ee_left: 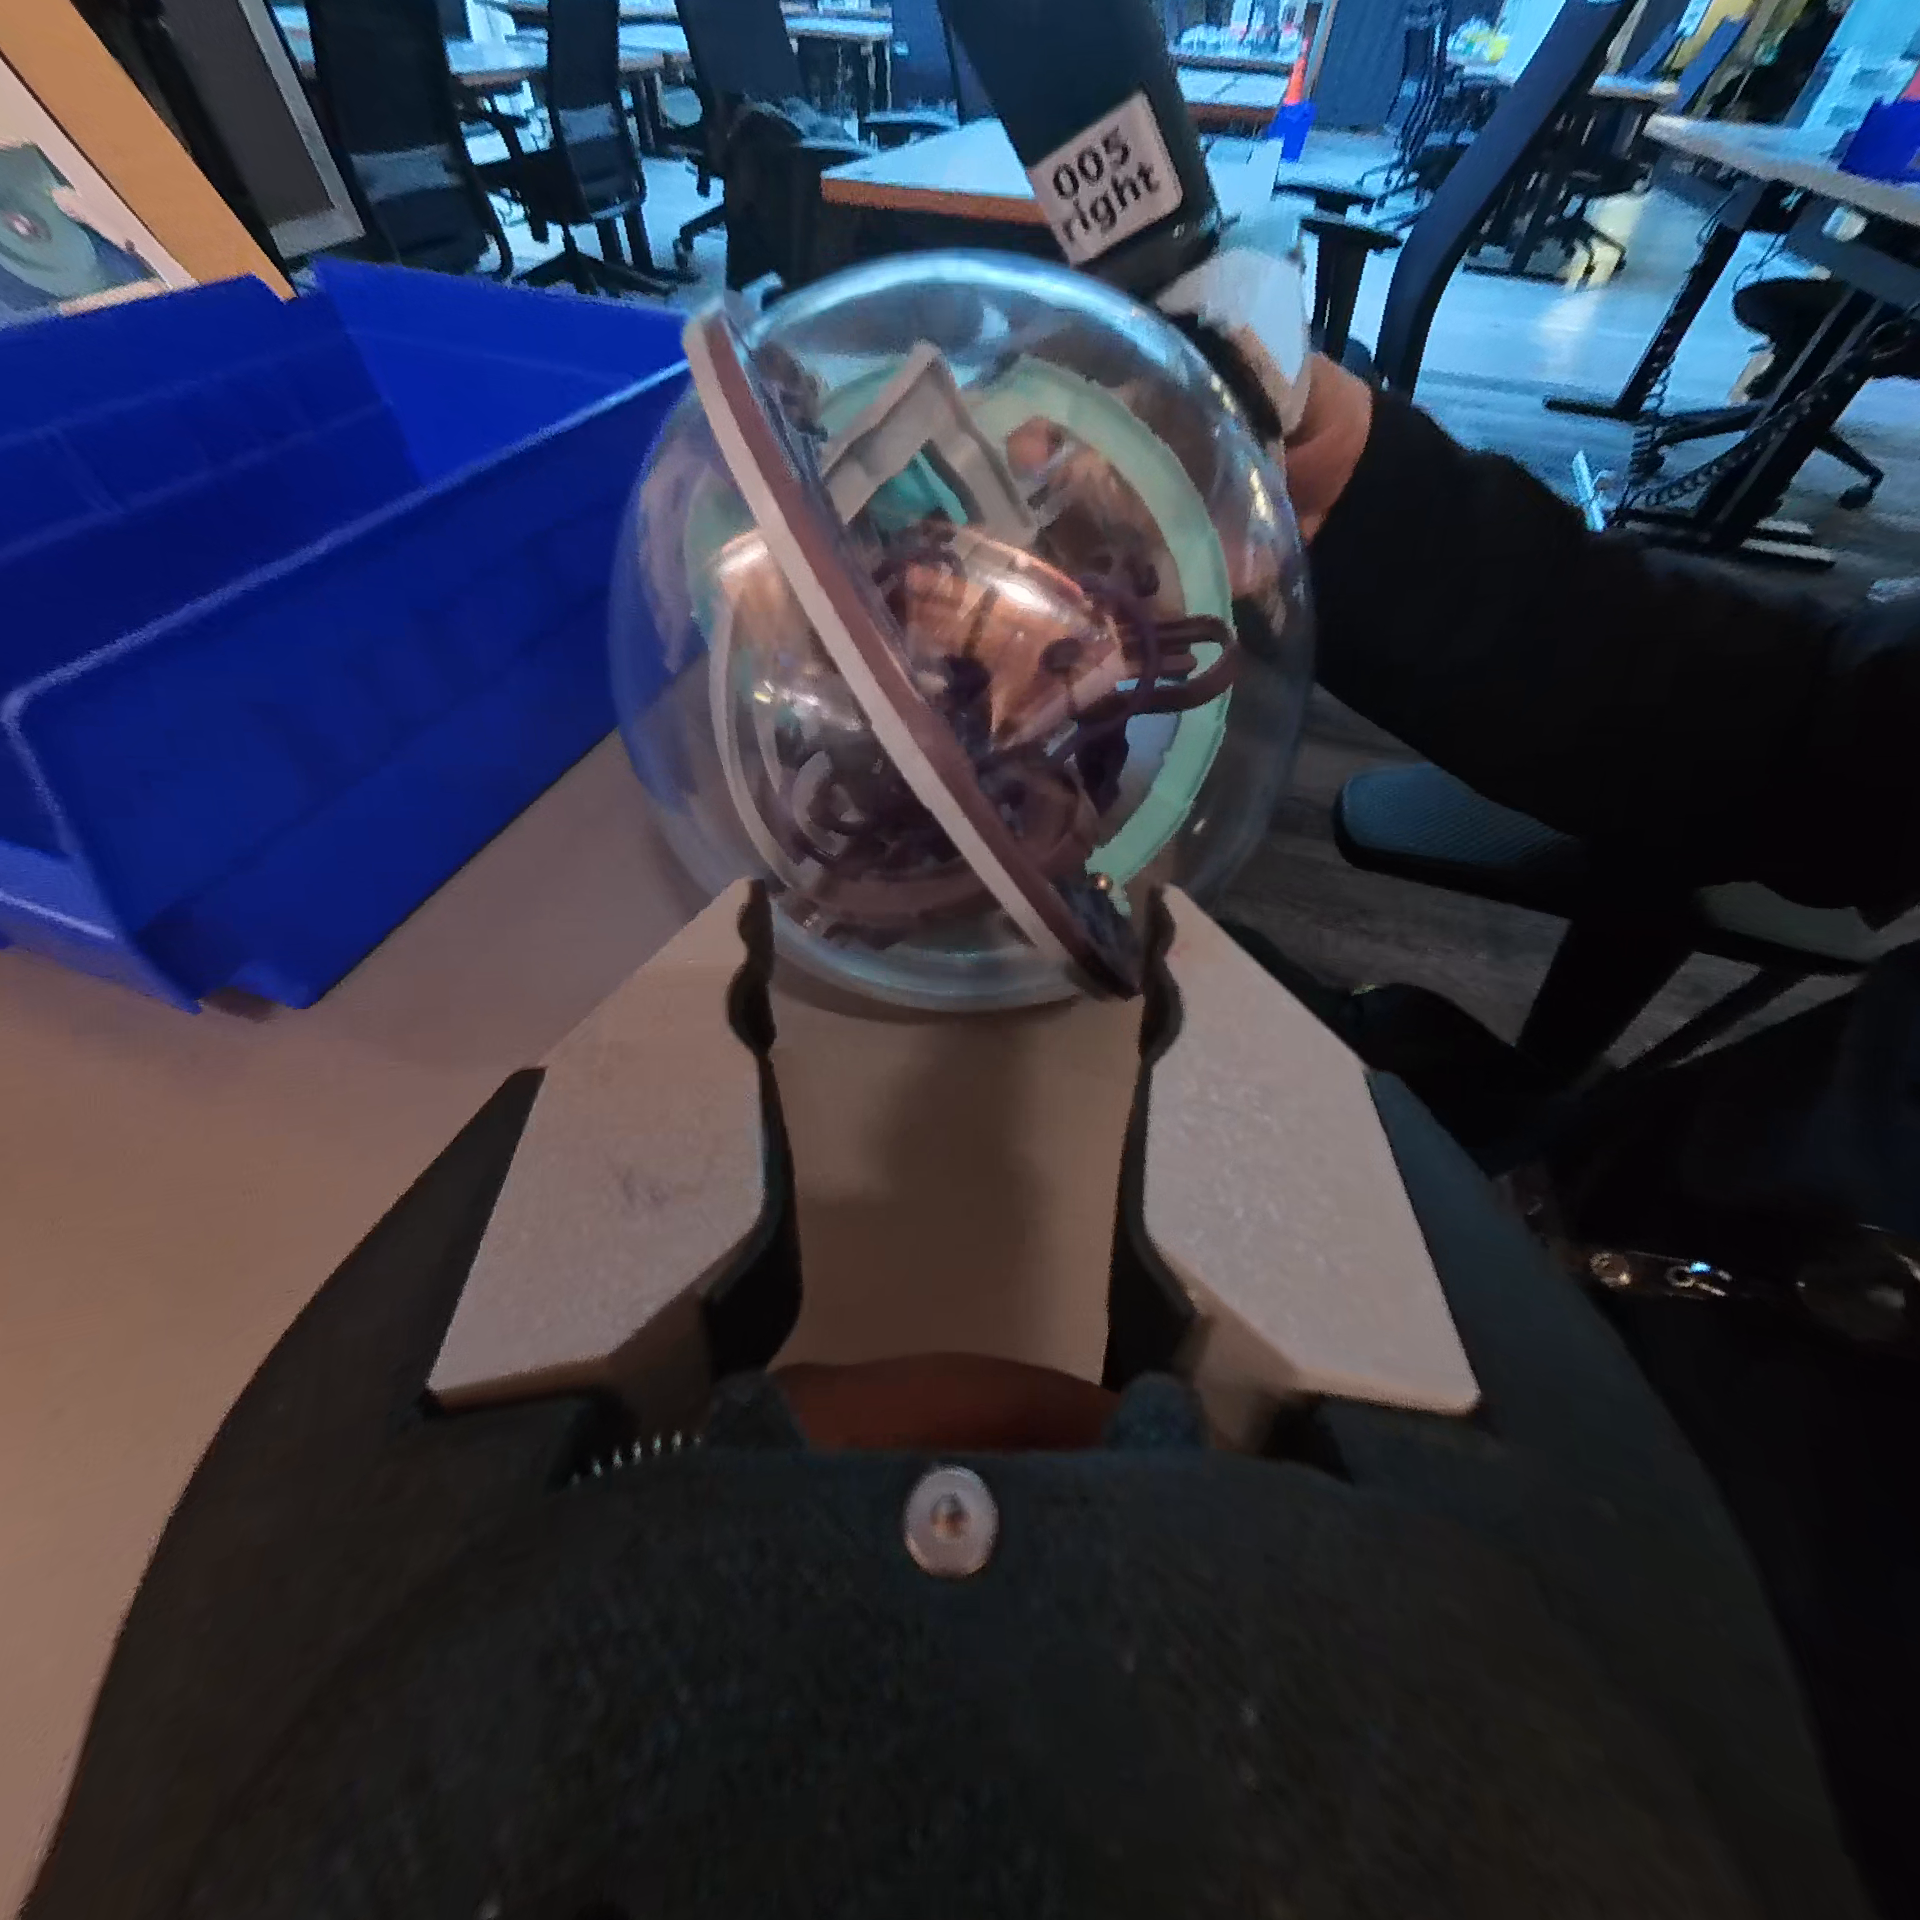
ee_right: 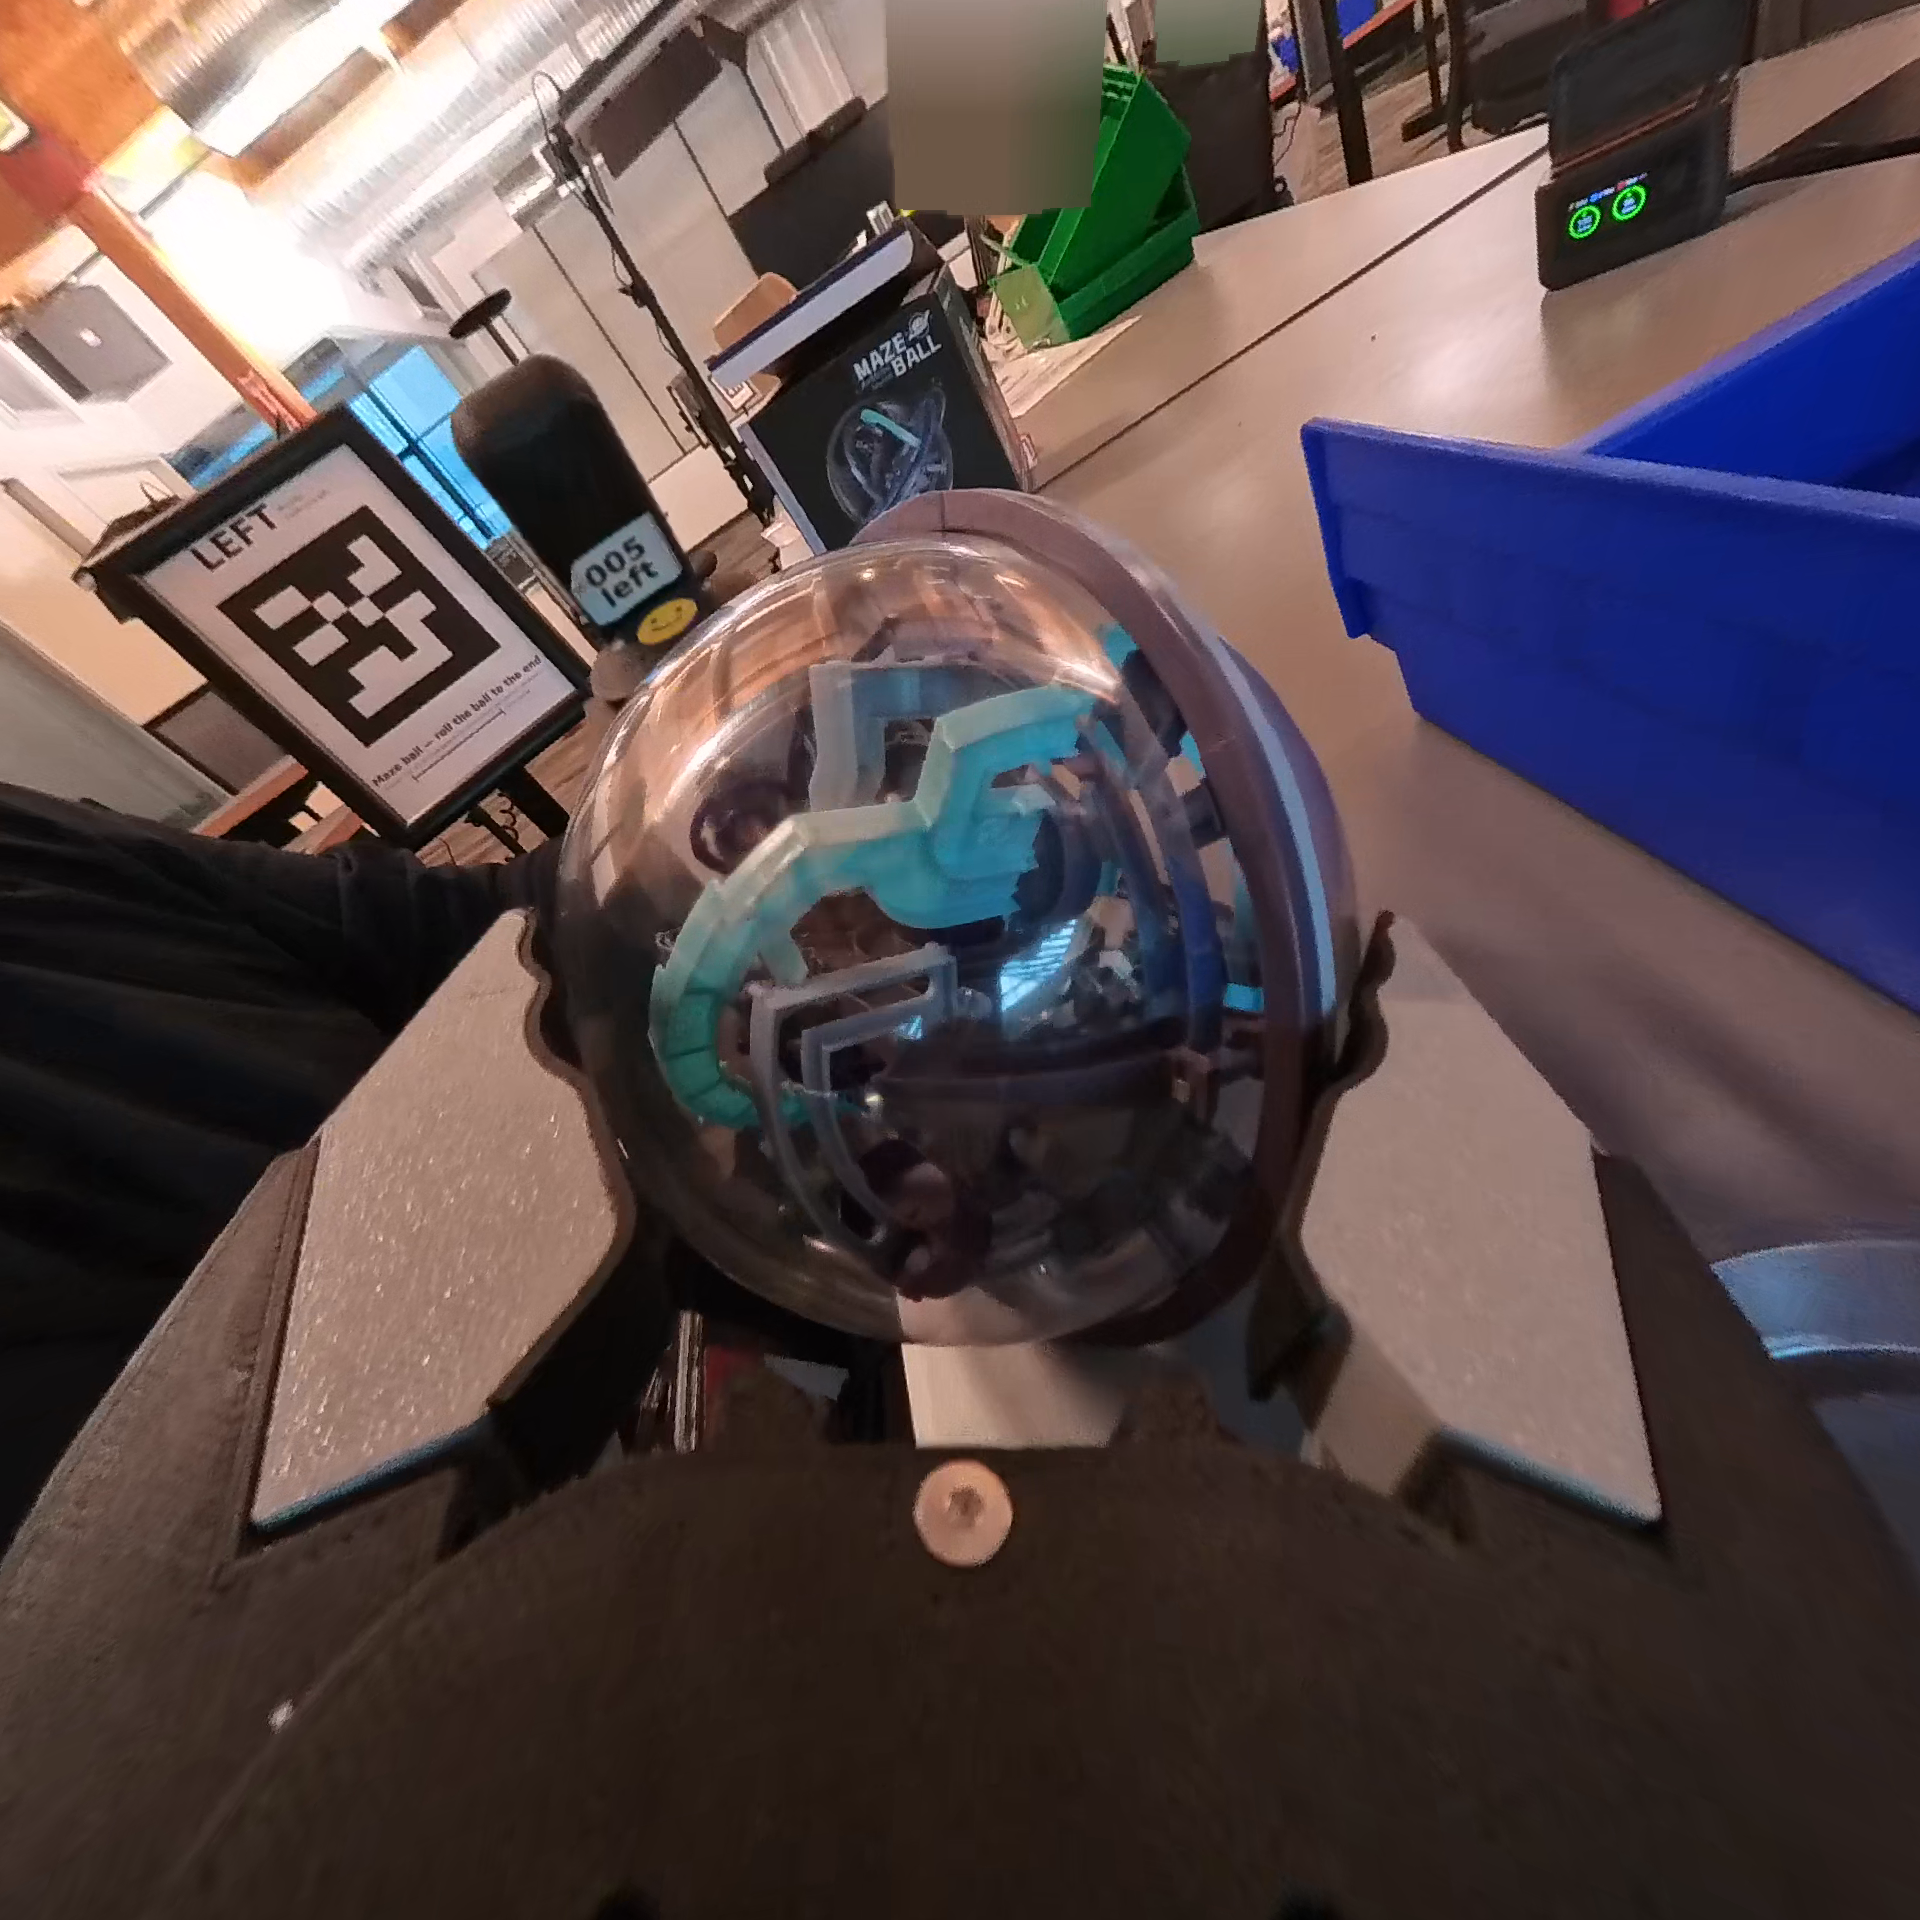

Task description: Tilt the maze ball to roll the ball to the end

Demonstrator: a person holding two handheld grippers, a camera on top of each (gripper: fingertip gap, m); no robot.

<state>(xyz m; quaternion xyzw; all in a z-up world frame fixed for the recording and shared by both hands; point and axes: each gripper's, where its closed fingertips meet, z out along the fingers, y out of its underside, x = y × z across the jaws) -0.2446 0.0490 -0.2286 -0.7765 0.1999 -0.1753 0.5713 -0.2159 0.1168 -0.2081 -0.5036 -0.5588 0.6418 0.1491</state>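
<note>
The maze ball (ee_left: 956,644) is a clear sphere with teal, grey and purple tracks inside and a purple ring around it. My right gripper (ee_right: 956,987) is shut on the maze ball (ee_right: 956,935), with a pad pressed on each side. In the left wrist view its handle (ee_left: 1101,197) shows above the ball. My left gripper (ee_left: 956,920) has both fingertips against the ball's lower cap. The ring's low end lies at the right finger (ee_left: 1158,935). A small metal ball (ee_left: 1103,881) shows near that end. The left gripper's handle (ee_right: 623,582) shows behind the ball; its fingers are hidden there.
A blue bin (ee_left: 312,623) stands on the beige table (ee_left: 208,1195) left of the ball; it also shows in the right wrist view (ee_right: 1662,644). The puzzle's dark box (ee_right: 894,416), a framed marker sign (ee_right: 343,623) and green bins (ee_right: 1101,239) stand beyond. A person's sleeve (ee_left: 1558,623) is to the right.
</note>
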